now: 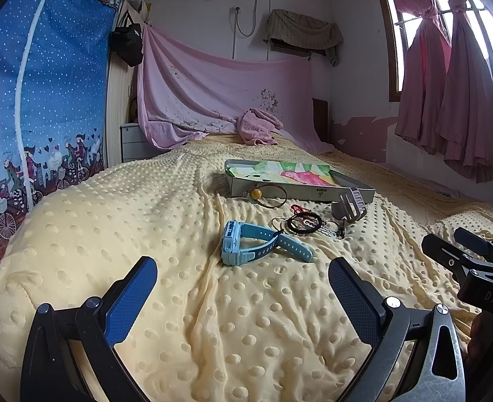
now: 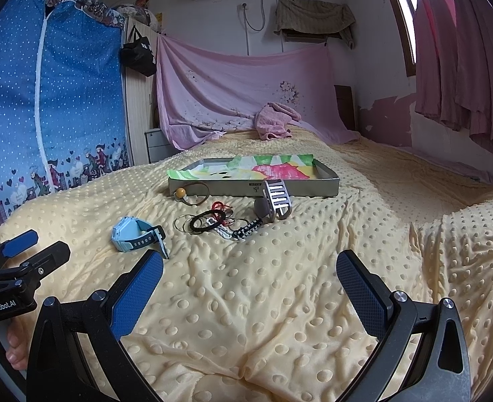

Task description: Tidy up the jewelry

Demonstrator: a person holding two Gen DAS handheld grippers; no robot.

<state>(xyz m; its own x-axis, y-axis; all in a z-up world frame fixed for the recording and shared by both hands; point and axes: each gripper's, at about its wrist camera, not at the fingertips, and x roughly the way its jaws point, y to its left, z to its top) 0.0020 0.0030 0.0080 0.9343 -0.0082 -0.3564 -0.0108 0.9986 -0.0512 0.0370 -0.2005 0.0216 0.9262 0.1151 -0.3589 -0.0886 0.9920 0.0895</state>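
Note:
A light blue watch (image 1: 246,239) (image 2: 136,236) lies on the yellow dotted blanket (image 1: 146,207), just ahead of my open, empty left gripper (image 1: 243,288). Behind it lies a heap of dark hair ties and thin rings (image 1: 305,222) (image 2: 209,221), a silver hair claw (image 1: 348,206) (image 2: 276,199), and a cord with an amber bead (image 1: 256,194) (image 2: 180,192). A shallow grey box lid (image 1: 300,194) (image 2: 313,189) lined with colourful paper stands behind them. My right gripper (image 2: 249,279) is open and empty, well short of the heap; it also shows in the left wrist view (image 1: 460,251).
A crumpled pink towel (image 2: 274,119) lies at the bed's far end under a hung pink sheet (image 1: 213,83). A blue fabric wardrobe (image 1: 38,100) stands left of the bed. Pink curtains (image 2: 464,67) hang at the right window.

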